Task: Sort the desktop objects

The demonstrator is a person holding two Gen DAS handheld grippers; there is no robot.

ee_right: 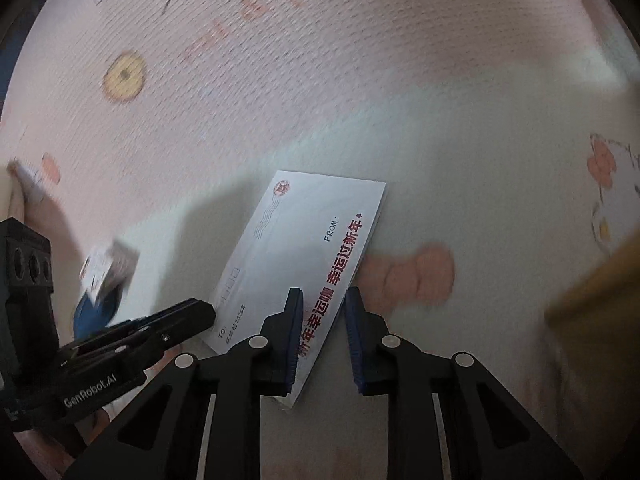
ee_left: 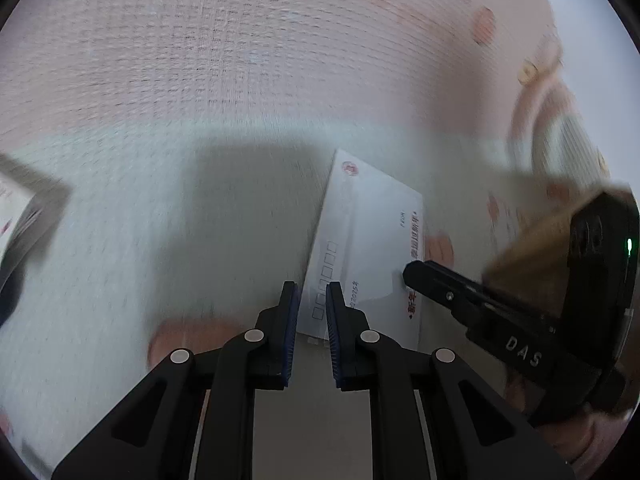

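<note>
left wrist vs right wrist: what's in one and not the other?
Left wrist only: the right gripper's body from the side, with a green light.

Right wrist only: a yellow coin print on the cloth, the envelope's FROM label, and a small blurred white box at left.

Both: the white envelope lying flat on the pink patterned cloth, the left gripper and right gripper over its near end, neither gripping it.

**Both grippers angled down, side by side**

The left gripper [ee_left: 312, 286] and right gripper [ee_right: 323, 294] both tilt steeply downward, jaws narrowly parted with nothing between the blue pads (each tool shows at the edge of the other's view).
</note>
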